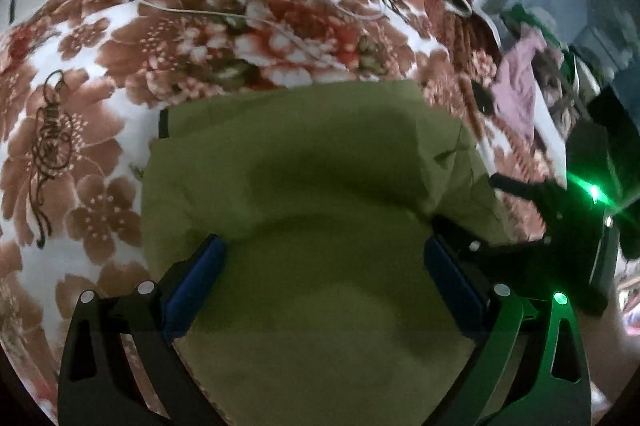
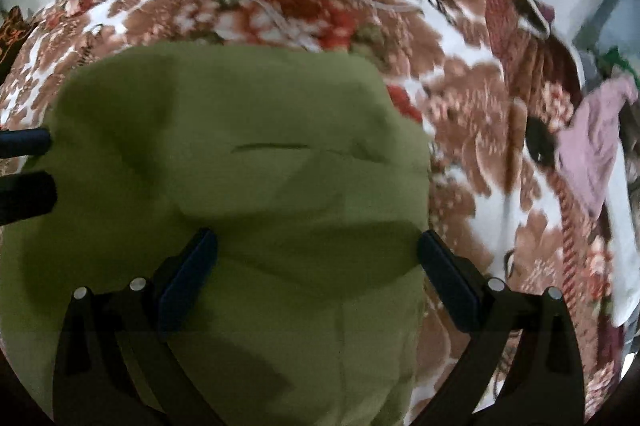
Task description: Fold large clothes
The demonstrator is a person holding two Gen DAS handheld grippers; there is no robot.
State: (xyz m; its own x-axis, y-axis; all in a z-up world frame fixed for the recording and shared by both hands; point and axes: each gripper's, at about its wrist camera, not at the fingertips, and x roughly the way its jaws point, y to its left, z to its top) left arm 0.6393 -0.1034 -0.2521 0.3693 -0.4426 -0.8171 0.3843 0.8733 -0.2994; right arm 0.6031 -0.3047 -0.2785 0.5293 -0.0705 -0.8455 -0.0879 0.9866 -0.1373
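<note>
The left gripper (image 1: 324,258) has its two blue pads wide apart and holds nothing. Right under it and between its pads lies the green cloth (image 1: 312,193), already folded into a smaller shape on the flowery blanket (image 1: 80,129). The right gripper (image 2: 318,254) is wide open too, with nothing in it, and the same green cloth (image 2: 248,153) sits just below and ahead of it.

The cloth looks puffy, with soft bumps in the middle. To do this step well, I think both grippers should pick matching corners on the near edge, pinch all the layers together, and lift and lay them over at the same pace, so the edges line up.

Further ahead a thin white cord (image 1: 224,13) lies across the blanket, well apart from the cloth. Off to the right is a pink garment (image 2: 592,153), best left alone
</note>
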